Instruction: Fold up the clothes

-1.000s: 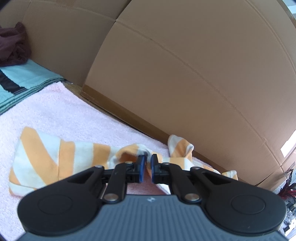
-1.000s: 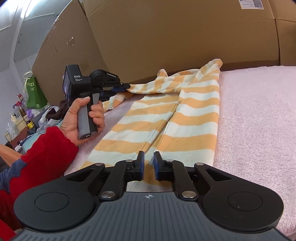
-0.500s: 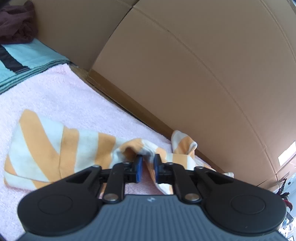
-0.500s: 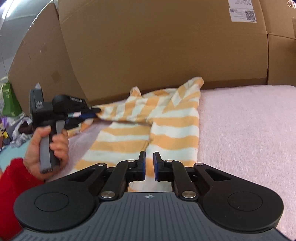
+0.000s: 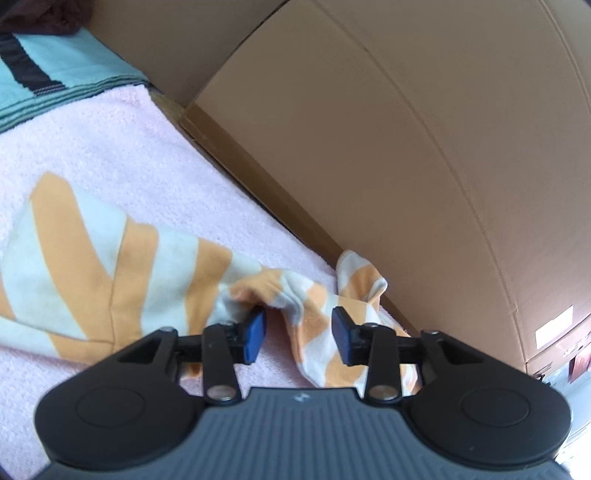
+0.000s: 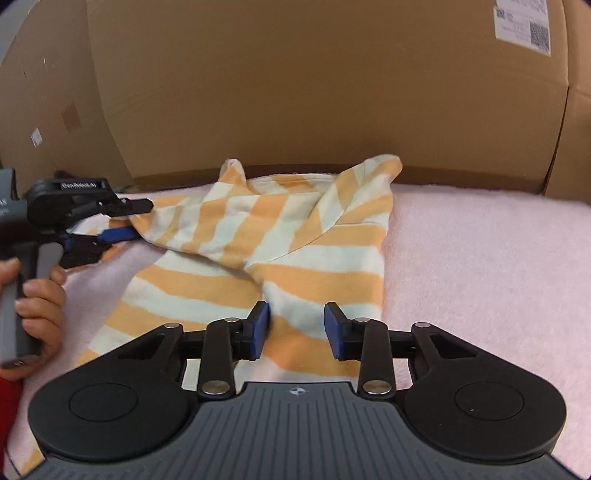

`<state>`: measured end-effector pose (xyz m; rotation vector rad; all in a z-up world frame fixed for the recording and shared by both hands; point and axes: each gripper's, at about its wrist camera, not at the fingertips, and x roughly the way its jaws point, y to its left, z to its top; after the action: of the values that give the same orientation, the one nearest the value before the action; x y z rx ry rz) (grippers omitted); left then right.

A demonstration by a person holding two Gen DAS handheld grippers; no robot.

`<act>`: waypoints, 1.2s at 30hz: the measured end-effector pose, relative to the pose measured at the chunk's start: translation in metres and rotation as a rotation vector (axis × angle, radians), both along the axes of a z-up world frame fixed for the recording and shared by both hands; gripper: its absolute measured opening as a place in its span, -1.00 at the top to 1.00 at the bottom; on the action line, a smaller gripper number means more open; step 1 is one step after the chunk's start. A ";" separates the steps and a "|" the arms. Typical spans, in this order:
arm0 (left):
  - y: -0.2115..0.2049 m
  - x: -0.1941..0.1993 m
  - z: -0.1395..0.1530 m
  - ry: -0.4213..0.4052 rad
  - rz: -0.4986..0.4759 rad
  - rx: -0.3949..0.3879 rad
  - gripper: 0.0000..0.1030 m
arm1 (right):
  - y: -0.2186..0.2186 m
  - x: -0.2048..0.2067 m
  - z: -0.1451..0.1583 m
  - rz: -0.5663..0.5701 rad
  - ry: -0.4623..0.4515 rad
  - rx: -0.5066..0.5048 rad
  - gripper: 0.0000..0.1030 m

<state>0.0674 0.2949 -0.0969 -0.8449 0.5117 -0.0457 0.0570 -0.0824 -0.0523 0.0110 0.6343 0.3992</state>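
Observation:
An orange-and-white striped garment (image 5: 92, 266) lies on a pink towel (image 5: 129, 147); one bunched sleeve runs toward the cardboard wall. My left gripper (image 5: 299, 332) is open, and a crumpled fold of the sleeve sits between its blue pads, touching the left one. In the right wrist view the garment (image 6: 295, 236) is spread out with its top part folded over. My right gripper (image 6: 297, 326) is open just above the lower body of the garment, gripping nothing. The left gripper (image 6: 138, 219) shows at the left edge by the sleeve, held by a hand (image 6: 37, 306).
Tall cardboard boxes (image 6: 295, 92) wall off the back of the towel (image 6: 480, 258), close behind the garment. A folded teal cloth (image 5: 55, 74) and a dark maroon cloth (image 5: 37, 18) lie at the far left. A red sleeve (image 6: 7, 406) shows at the lower left.
Both grippers were shut on the garment and now stand open, letting it go. The sleeve was carried inward over the body, and both grippers moved closer to the boxes.

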 end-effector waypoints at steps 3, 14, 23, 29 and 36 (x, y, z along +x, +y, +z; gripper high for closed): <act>0.001 0.000 0.001 -0.021 -0.010 -0.027 -0.13 | -0.012 0.009 0.014 -0.001 -0.045 0.123 0.36; 0.003 0.012 0.003 -0.095 0.005 -0.105 -0.78 | -0.042 0.051 -0.023 0.110 0.080 0.384 0.20; -0.005 0.032 0.013 -0.008 0.056 0.025 0.76 | -0.056 0.050 -0.020 0.107 0.064 0.497 0.19; -0.044 0.048 0.053 -0.067 -0.038 0.263 0.95 | -0.086 0.049 -0.017 -0.078 -0.016 0.602 0.18; -0.158 0.023 0.062 -0.307 -0.439 0.757 0.94 | -0.121 0.048 -0.015 -0.291 -0.097 0.715 0.10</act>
<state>0.0908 0.1369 -0.0352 0.0283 0.3701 -0.3572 0.1052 -0.2036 -0.0670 0.7532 0.3600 0.3243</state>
